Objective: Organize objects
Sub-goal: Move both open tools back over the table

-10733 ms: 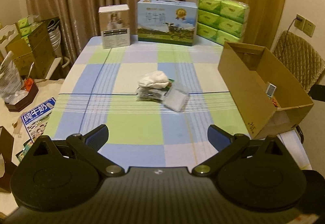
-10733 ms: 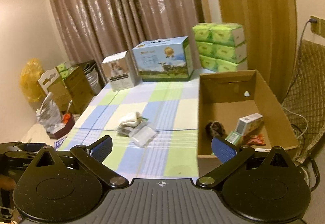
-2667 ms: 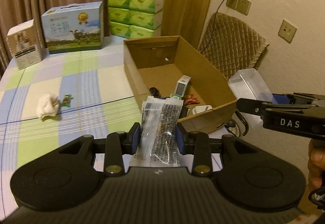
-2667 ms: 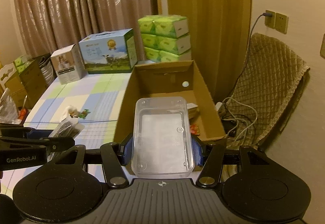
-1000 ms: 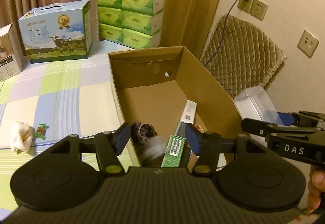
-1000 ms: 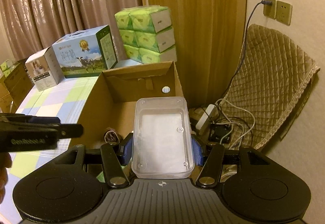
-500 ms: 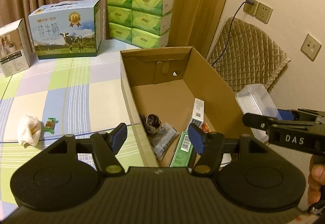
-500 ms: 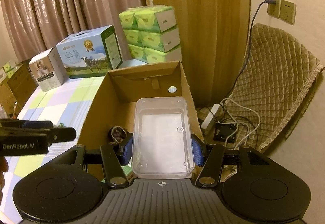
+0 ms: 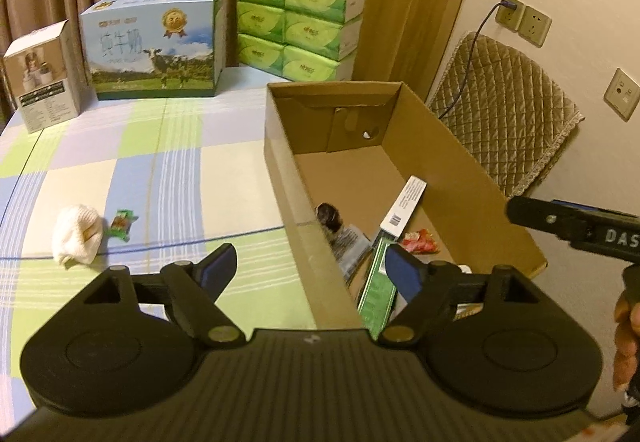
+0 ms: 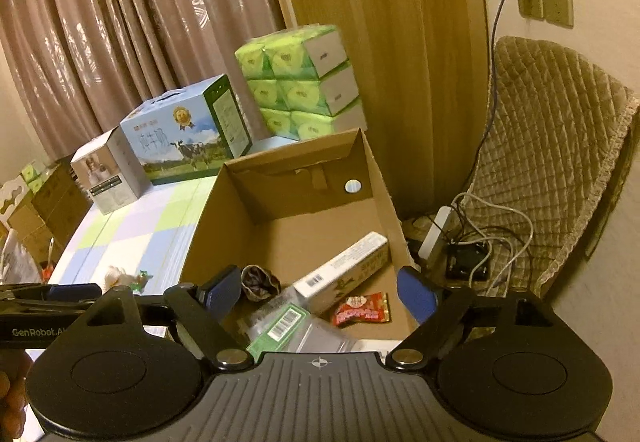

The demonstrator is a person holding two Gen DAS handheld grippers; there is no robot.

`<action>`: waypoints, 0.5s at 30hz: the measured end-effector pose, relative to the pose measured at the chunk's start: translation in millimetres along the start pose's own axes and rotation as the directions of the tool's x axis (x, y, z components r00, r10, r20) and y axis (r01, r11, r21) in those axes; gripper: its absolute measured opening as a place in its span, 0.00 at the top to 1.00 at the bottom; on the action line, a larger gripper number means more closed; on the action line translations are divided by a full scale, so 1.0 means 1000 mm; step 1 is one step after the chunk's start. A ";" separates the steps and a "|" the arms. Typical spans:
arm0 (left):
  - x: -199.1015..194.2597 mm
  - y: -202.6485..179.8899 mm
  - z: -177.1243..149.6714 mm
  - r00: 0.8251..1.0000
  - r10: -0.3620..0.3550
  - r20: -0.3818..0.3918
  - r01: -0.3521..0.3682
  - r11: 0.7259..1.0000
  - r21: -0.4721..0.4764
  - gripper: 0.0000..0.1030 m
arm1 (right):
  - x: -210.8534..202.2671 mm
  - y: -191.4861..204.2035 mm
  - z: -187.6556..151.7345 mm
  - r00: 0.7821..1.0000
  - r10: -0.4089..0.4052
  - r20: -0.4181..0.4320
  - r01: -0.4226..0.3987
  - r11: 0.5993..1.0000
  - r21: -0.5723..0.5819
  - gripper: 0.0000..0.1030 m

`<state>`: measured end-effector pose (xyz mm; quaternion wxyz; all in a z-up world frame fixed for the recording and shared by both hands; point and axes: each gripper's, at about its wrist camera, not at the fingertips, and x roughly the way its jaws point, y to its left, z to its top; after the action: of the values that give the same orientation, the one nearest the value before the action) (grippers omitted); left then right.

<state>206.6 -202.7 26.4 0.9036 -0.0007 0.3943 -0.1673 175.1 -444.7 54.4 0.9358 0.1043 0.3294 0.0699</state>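
Both grippers are hanging over the near end of the cardboard box, tilted down into it. The left gripper is standing spread with nothing between its pads, its jaws having just been opening. The right gripper is likewise spread and empty, its jaws also having just been opening; the clear case is lying below it at 6 o'clock in the box, half hidden by the gripper body.

The box is also holding a white carton, a green packet, a red sachet, a dark bundle and a printed pouch.

Two things are waiting on the cloth at 9 o'clock from the box: a white wad and, just beside it, a small green sweet.

To finish well, the left gripper should be swinging out to the wad while keeping its jaws wide, clearing the box wall before dropping. The wad looks soft, so a low, centred pinch should be serving best; the sweet is thin and will probably be needing pads almost on the cloth.
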 end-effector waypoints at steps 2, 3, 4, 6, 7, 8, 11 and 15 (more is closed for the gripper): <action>-0.005 0.004 -0.005 1.000 0.008 0.000 -0.008 1.000 -0.004 0.17 | -0.007 0.002 -0.004 1.000 -0.002 0.004 0.002 1.000 0.006 0.15; -0.009 0.005 -0.007 1.000 0.012 0.001 -0.012 1.000 -0.004 0.16 | -0.010 0.004 -0.006 1.000 -0.003 0.006 0.003 1.000 0.005 0.12; -0.012 0.006 -0.010 1.000 0.015 0.001 -0.015 1.000 -0.003 0.16 | -0.013 0.007 -0.008 1.000 -0.004 0.007 0.004 1.000 0.000 0.11; -0.019 0.008 -0.015 1.000 0.022 0.001 -0.022 1.000 -0.005 0.14 | -0.019 0.012 -0.012 1.000 -0.002 0.005 0.002 1.000 -0.010 0.09; -0.023 0.010 -0.017 1.000 0.023 0.004 -0.023 1.000 -0.008 0.13 | -0.022 0.015 -0.014 1.000 -0.001 0.004 0.001 1.000 -0.011 0.09; -0.027 0.011 -0.020 1.000 0.025 0.005 -0.025 1.000 -0.013 0.12 | -0.025 0.018 -0.016 1.000 0.002 0.005 -0.002 1.000 -0.011 0.08; -0.040 0.015 -0.027 0.999 0.036 0.010 -0.036 0.999 -0.012 0.10 | -0.034 0.027 -0.021 1.000 0.008 0.007 -0.008 1.000 -0.012 0.07; -0.058 0.022 -0.037 0.998 0.054 0.016 -0.053 0.998 -0.019 0.06 | -0.047 0.042 -0.028 1.000 0.017 0.010 -0.017 1.000 -0.023 0.04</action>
<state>149.8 -159.8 39.2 0.9110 0.0001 0.3881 -0.1394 118.7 -409.6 71.4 0.9379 0.0967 0.3231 0.0811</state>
